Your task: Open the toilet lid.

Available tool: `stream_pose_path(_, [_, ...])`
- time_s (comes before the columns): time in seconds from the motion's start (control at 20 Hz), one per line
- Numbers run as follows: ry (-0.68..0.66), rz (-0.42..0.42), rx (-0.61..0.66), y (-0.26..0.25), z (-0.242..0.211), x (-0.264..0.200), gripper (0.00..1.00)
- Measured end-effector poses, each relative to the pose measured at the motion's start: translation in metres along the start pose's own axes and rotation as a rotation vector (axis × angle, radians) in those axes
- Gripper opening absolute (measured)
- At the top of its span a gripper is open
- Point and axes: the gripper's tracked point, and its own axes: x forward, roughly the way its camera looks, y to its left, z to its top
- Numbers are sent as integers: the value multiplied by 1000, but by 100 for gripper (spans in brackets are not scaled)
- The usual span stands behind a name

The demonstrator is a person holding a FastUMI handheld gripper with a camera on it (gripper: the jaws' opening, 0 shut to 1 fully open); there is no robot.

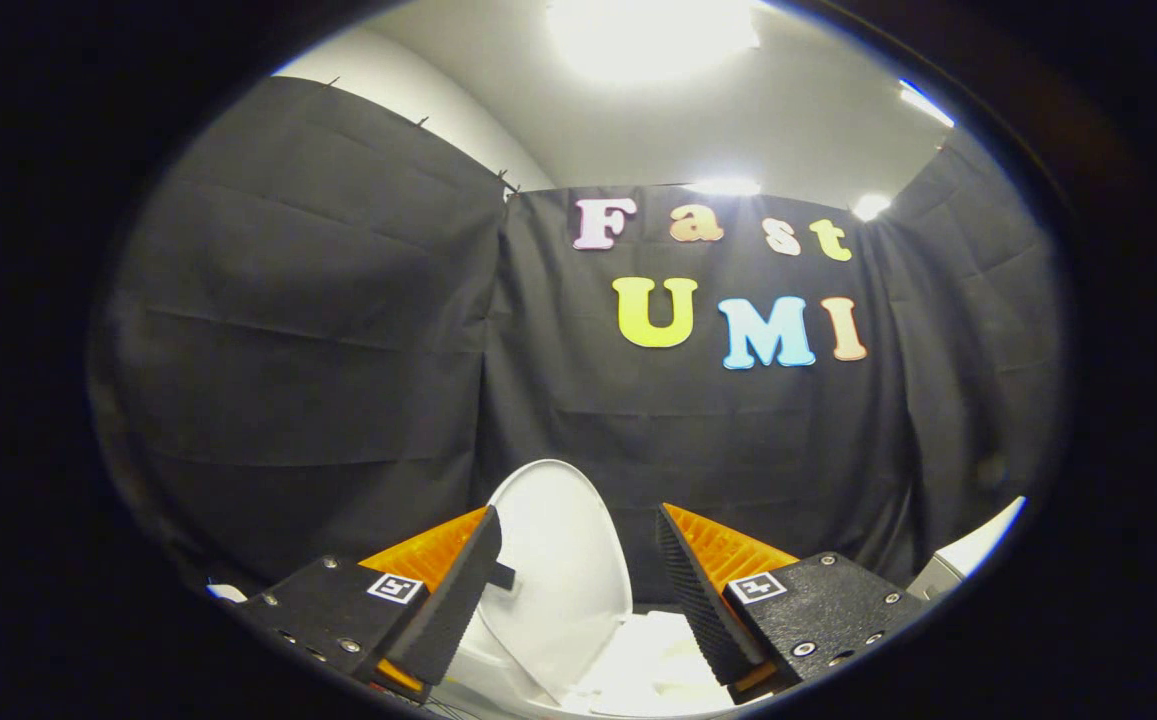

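Note:
The white toilet lid (pixel 563 560) stands raised, nearly upright, leaning back toward the black cloth wall. It shows between my two fingers and just beyond them. Below it, part of the white toilet body and seat (pixel 653 665) lies between the fingers. My gripper (pixel 578 580) is open, its jaws spread wide with a clear gap. The left finger (pixel 458 590) overlaps the lid's left edge in the view; I cannot tell whether it touches the lid. The right finger (pixel 703 590) stands apart from the lid.
Black cloth walls (pixel 318 330) close in the space behind and to both sides of the toilet. A white and grey object (pixel 968 555) sits to the right of the right finger. Bright ceiling lights (pixel 653 35) shine overhead.

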Motion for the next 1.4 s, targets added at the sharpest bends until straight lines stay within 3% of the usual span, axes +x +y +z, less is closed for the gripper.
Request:
stream_pose_path(0.4, [-4, -115, -70, -63, -22, -58, 95])
stream_pose_path(0.65, [-2, -168, -30, -87, -52, -93, 95])
stream_pose_path(1.1, [49, -233, -21, -112, -92, -131, 95])
stream_pose_path(1.4, [-5, -266, 8, -120, -97, -140, 95])
